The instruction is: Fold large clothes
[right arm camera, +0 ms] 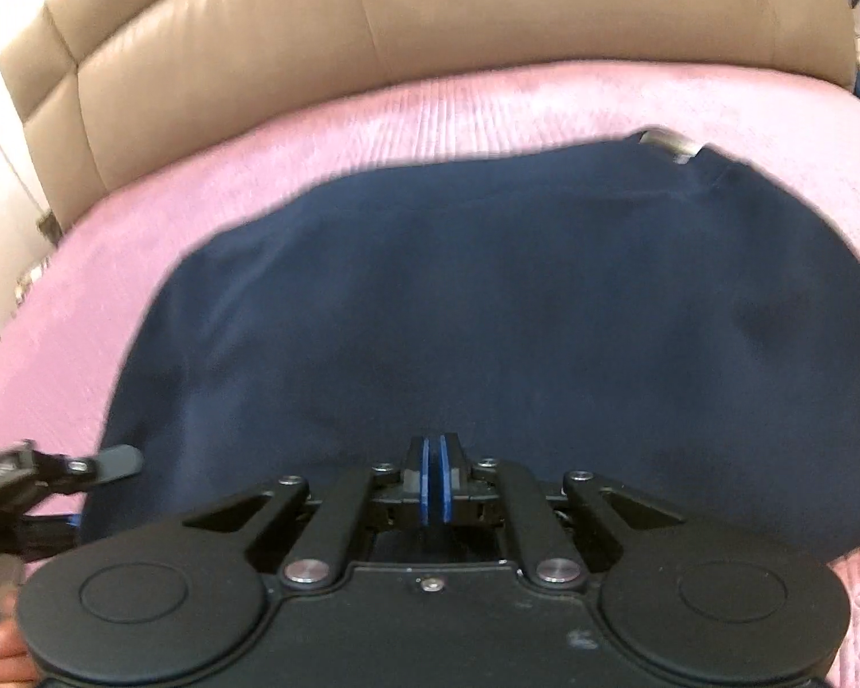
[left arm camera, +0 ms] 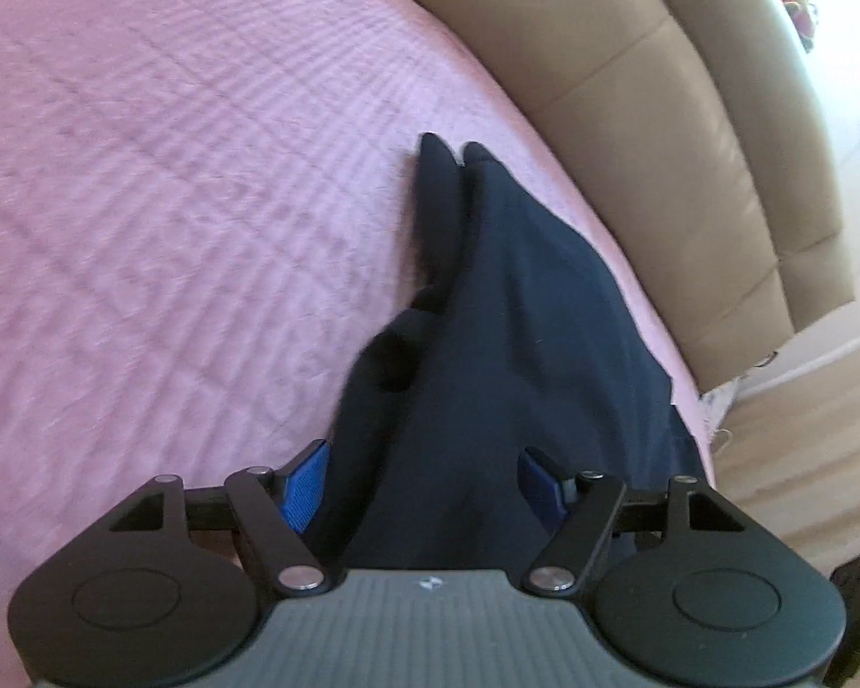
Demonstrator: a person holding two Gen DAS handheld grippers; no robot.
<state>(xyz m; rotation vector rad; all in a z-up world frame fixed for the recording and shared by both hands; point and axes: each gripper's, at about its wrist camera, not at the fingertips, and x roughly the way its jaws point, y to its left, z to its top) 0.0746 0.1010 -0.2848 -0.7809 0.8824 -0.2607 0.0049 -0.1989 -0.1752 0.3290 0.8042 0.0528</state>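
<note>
A dark navy garment [right arm camera: 487, 309] lies spread on a pink bedspread [right arm camera: 372, 114], its collar label [right arm camera: 668, 143] at the far right. In the left wrist view the garment [left arm camera: 522, 315] runs away from me in a long fold and passes between the blue pads of my left gripper [left arm camera: 424, 487], whose jaws stand wide apart around the cloth. My right gripper [right arm camera: 434, 481] is shut just above the garment's near edge, with no cloth visible between its blue pads. The left gripper [right arm camera: 109, 461] also shows at the lower left of the right wrist view.
A tan leather headboard [right arm camera: 430, 17] bounds the far side of the bed and also shows in the left wrist view [left arm camera: 659, 114]. Wooden floor [left arm camera: 802, 430] lies past the bed's edge on the right. The pink bedspread [left arm camera: 172, 200] stretches to the left.
</note>
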